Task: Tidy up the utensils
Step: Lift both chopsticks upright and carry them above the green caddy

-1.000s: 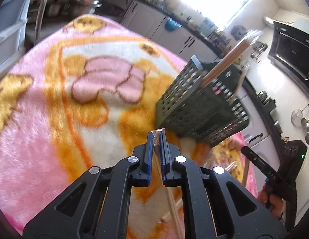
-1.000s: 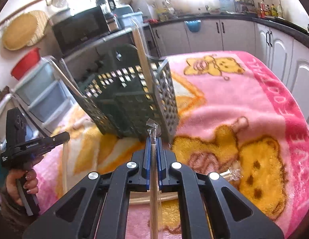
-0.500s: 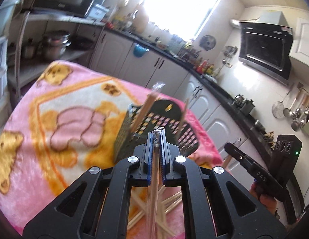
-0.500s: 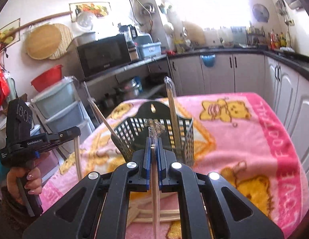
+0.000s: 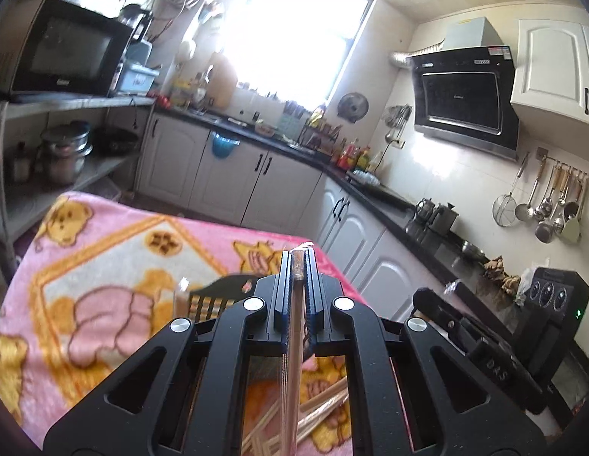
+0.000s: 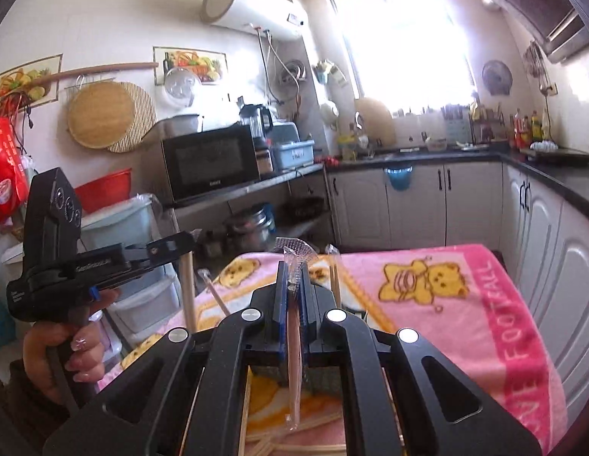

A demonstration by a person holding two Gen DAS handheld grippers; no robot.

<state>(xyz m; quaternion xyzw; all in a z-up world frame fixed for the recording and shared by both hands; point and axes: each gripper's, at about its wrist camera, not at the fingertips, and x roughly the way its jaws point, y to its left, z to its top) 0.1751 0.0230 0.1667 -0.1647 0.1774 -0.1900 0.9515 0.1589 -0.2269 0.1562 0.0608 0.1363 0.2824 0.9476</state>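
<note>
My left gripper (image 5: 297, 266) is shut on a plastic-wrapped pair of chopsticks (image 5: 293, 361) and holds it upright above the table. My right gripper (image 6: 292, 277) is shut on another wrapped pair of chopsticks (image 6: 293, 345), also upright. The dark green utensil basket (image 5: 212, 298) sits low behind both grippers and is mostly hidden; wrapped chopsticks (image 5: 180, 296) stand in it, and they show in the right wrist view too (image 6: 334, 277). Several more wrapped chopsticks (image 5: 317, 414) lie loose on the pink blanket (image 5: 104, 266). The left gripper appears in the right wrist view (image 6: 169, 249).
The pink cartoon blanket (image 6: 465, 304) covers the table. Kitchen cabinets (image 5: 226, 174) and a shelf with a microwave (image 6: 210, 159) surround it. The other gripper's handle (image 5: 496, 345) shows at the right of the left wrist view.
Both grippers have lifted and tilted up with their chopsticks. The basket has dropped from the middle of both views to below the fingers.
</note>
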